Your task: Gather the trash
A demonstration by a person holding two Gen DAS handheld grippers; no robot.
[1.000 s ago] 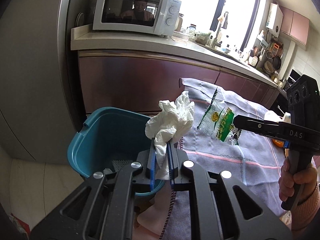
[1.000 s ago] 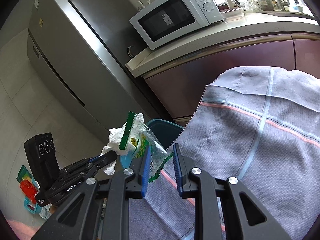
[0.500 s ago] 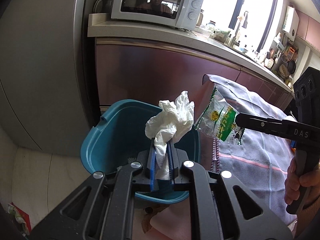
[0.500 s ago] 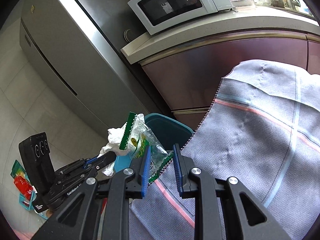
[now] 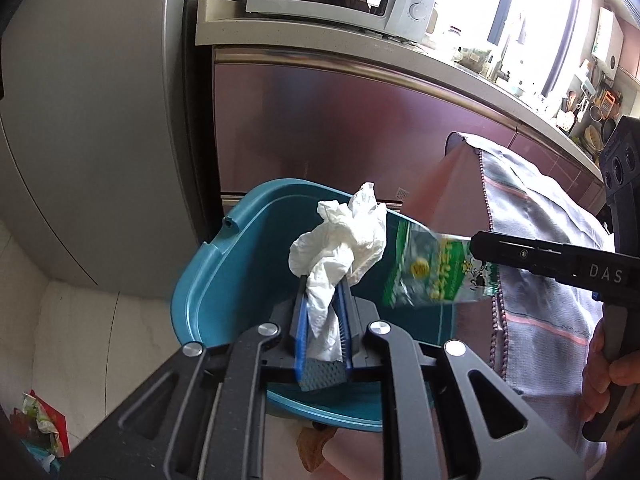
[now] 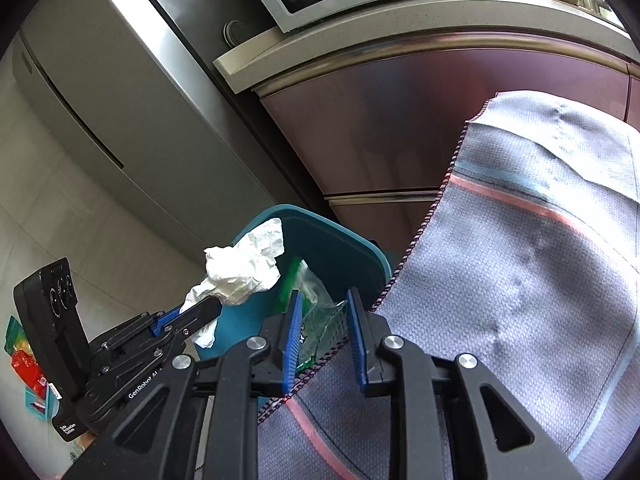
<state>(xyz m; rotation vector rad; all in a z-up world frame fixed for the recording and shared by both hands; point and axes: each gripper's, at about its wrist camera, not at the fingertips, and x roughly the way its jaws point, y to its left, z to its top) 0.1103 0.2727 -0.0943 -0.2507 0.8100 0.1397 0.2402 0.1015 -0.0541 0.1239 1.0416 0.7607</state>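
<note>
Over the open mouth of the teal bin (image 5: 248,264), beside the cloth-covered counter (image 5: 560,240), two pieces of trash are held. A crumpled white tissue (image 5: 340,248) is pinched in the left gripper (image 5: 322,320), whose jaws are opening while the paper is still caught between the fingers (image 5: 299,332); its long axis runs straight out from the fingers, the loose end hanging above the bin's interior. A clear green-printed wrapper (image 6: 316,312) is gripped by the right gripper (image 6: 324,344), its fingers (image 6: 292,340) closed on the film and only partly drawn together. The wrapper lies at the bin's counter-side rim, just beside the counter's edge. The tissue is judged nearer the middle of the bin, so the left hand is better placed to drop first; the wrapper probably needs carrying further inward to clear the rim.
</note>
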